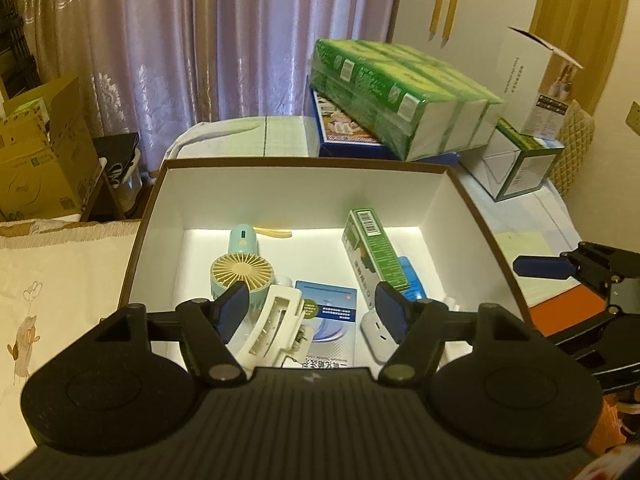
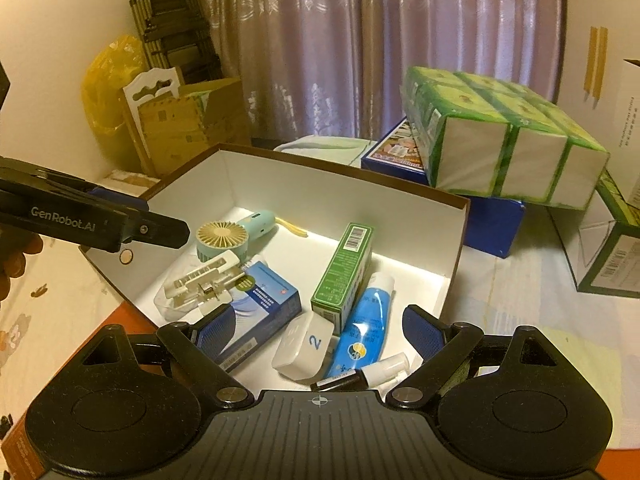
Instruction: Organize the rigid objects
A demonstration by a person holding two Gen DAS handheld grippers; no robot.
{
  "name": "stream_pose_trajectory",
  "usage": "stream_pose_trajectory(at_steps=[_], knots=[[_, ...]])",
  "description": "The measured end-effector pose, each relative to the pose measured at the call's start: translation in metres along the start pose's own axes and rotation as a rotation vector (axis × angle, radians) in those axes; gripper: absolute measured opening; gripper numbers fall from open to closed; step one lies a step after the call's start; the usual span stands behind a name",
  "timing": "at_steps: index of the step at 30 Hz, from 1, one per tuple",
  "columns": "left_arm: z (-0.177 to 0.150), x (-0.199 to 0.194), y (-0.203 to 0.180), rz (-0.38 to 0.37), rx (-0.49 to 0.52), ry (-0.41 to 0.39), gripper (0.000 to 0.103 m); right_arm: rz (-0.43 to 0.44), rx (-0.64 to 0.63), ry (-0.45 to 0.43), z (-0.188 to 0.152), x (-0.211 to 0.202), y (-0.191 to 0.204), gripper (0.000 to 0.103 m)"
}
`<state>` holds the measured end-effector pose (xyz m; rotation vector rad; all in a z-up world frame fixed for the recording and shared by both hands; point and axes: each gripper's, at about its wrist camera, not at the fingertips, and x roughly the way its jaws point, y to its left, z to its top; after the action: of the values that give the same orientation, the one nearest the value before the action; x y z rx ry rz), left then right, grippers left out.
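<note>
Both claws gape wide, empty: left claw, right claw above open white box. Inside: mini fan, green carton, blue tube.

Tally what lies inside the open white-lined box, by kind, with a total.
Inside the box:
Handheld fan: 1
Cartons, green and blue: 2
White clip: 1
White case marked 2: 1
Blue tube: 1
Small bottle: 1
Yellow stick: 1
Total: 8
</note>
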<state>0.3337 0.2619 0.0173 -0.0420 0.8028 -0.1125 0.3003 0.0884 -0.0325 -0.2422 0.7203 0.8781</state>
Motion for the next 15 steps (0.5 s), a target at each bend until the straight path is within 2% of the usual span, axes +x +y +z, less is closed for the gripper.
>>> stream_pose_trajectory(at_steps=[10, 15], knots=[[-0.012, -0.03, -0.005, -0.017, 0.041, -0.068, 0.071, -0.068, 0.1, -0.045, -0.011, -0.021, 0.01, 0.088], [-0.023, -0.056, -0.01, -0.009, 0.045, -0.124, 0.082, -0.096, 0.158, -0.081, -0.021, -0.043, 0.015, 0.088]])
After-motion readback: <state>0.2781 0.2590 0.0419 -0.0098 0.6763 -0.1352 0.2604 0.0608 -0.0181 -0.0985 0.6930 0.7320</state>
